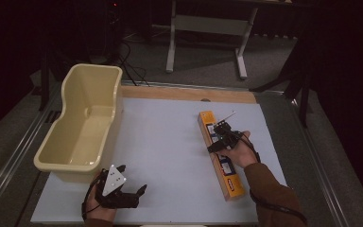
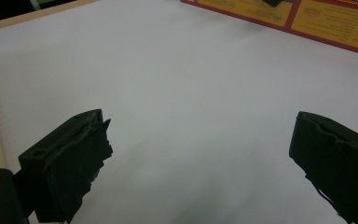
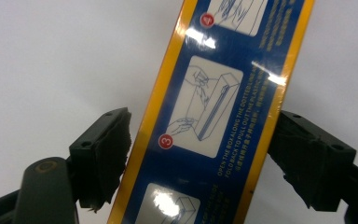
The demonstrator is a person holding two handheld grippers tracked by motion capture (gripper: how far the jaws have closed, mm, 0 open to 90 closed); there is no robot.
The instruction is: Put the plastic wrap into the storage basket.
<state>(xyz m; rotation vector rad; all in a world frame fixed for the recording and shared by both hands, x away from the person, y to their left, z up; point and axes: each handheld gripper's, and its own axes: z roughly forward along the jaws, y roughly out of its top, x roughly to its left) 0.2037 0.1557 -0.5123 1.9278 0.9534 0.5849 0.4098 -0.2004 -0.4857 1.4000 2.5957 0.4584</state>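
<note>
Now right hand-held gripper (image 3: 198, 154) straddles long box (image 3: 223, 116), jaws wide.

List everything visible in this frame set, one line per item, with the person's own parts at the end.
long box: 1, orange-yellow with blue printed panels, lying flat on the right part of the sheet, between the right gripper's open jaws.
tub: 1, cream plastic, on the table's left side, nothing seen inside.
white sheet: 1, white, covering the tabletop.
table: 1, wooden edge showing along the far side.
stand: 1, pale grey metal frame, on the floor beyond the table.
left gripper: 1, black with a grey plate on top, near the tub's front, jaws open over bare sheet.
right gripper: 1, black, over the box's middle, jaws open.
</note>
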